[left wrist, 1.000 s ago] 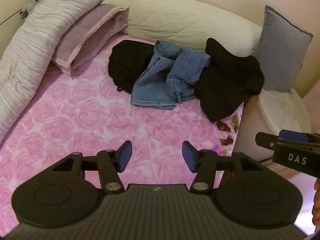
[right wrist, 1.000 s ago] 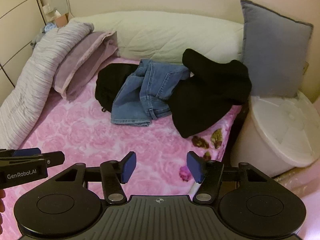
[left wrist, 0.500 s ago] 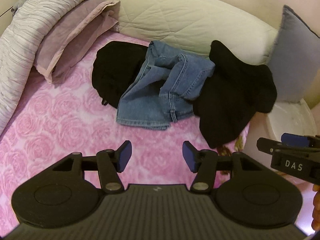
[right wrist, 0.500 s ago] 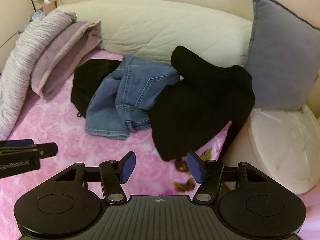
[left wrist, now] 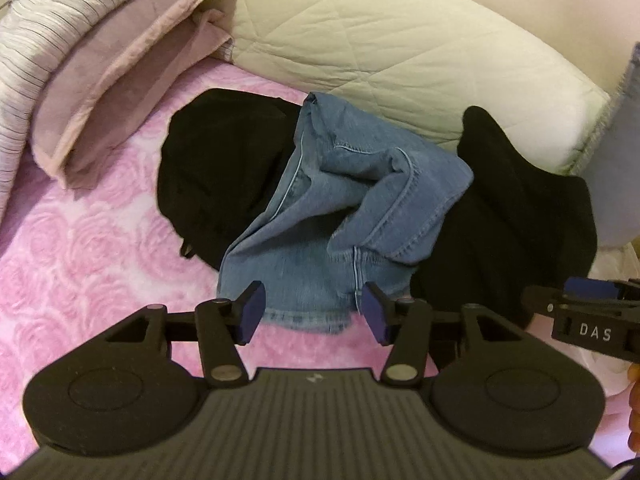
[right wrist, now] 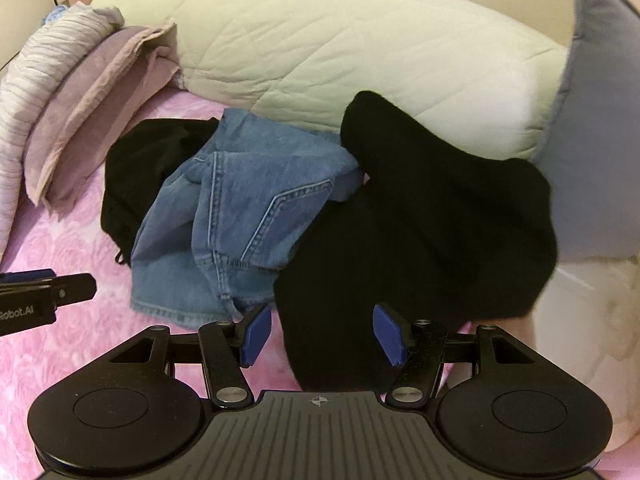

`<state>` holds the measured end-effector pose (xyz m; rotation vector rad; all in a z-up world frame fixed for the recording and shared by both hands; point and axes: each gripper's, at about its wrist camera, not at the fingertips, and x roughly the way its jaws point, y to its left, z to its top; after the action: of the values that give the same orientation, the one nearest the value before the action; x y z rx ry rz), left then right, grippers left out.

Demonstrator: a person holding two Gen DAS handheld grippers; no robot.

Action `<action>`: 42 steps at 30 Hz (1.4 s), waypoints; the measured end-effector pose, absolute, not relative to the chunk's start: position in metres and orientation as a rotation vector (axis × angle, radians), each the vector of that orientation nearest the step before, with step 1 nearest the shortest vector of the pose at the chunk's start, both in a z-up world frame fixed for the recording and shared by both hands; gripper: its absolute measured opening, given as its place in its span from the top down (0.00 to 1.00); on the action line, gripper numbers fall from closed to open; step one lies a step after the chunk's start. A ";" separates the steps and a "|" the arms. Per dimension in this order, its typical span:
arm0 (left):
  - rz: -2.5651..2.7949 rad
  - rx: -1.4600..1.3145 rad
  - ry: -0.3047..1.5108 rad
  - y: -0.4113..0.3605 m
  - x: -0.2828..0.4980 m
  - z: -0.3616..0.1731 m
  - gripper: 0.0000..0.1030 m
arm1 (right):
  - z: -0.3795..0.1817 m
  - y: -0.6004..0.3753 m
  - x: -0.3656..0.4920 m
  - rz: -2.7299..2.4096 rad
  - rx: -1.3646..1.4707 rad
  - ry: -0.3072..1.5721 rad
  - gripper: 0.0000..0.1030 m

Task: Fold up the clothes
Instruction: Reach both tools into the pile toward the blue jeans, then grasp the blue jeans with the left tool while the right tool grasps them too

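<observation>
Hovering with fingers apart, the left gripper point(left wrist: 311, 312) is facing the jeans point(left wrist: 340, 216) hem and the right gripper point(right wrist: 322, 334) the black top point(right wrist: 420, 220), both crumpled on the bed point(left wrist: 80, 248), so picking one out seems next.

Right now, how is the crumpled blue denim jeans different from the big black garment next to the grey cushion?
The crumpled blue denim jeans are light blue with visible stitched seams; the big black garment is plain black, with no detail showing. The jeans sit in the middle of the pile; the black garment lies nearer the bed's edge, by the grey cushion. The jeans lie before the open left gripper, the black garment before the open right gripper. Both are unfolded on the pink floral bedspread.
</observation>
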<state>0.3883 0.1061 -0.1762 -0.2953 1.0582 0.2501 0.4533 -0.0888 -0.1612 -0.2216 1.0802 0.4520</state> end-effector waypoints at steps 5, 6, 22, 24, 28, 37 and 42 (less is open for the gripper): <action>0.253 -0.278 1.057 0.121 0.421 -0.203 0.59 | -0.186 -0.072 0.483 0.452 -0.231 1.109 0.41; 0.247 -0.278 1.056 0.125 0.427 -0.208 0.59 | -0.191 -0.070 0.489 0.449 -0.233 1.115 0.41; 0.122 -0.302 0.980 0.145 0.462 -0.244 0.98 | -0.236 -0.071 0.530 0.360 -0.222 1.182 0.41; 0.122 -0.320 0.948 0.149 0.445 -0.232 1.00 | -0.235 -0.069 0.529 0.374 -0.217 1.172 0.41; 0.120 -0.355 0.883 0.156 0.411 -0.208 1.00 | -0.226 -0.061 0.524 0.450 -0.171 1.140 0.41; 0.093 -0.353 0.890 0.169 0.399 -0.227 0.88 | -0.226 -0.015 0.516 0.562 -0.189 1.057 0.40; 0.024 -0.213 0.908 0.155 0.415 -0.248 0.73 | -0.222 0.003 0.521 0.580 -0.168 1.000 0.35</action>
<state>0.4151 0.1548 -0.2481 -0.2125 0.9080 0.0236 0.5211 0.0028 -0.2222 -0.1675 0.9996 0.5805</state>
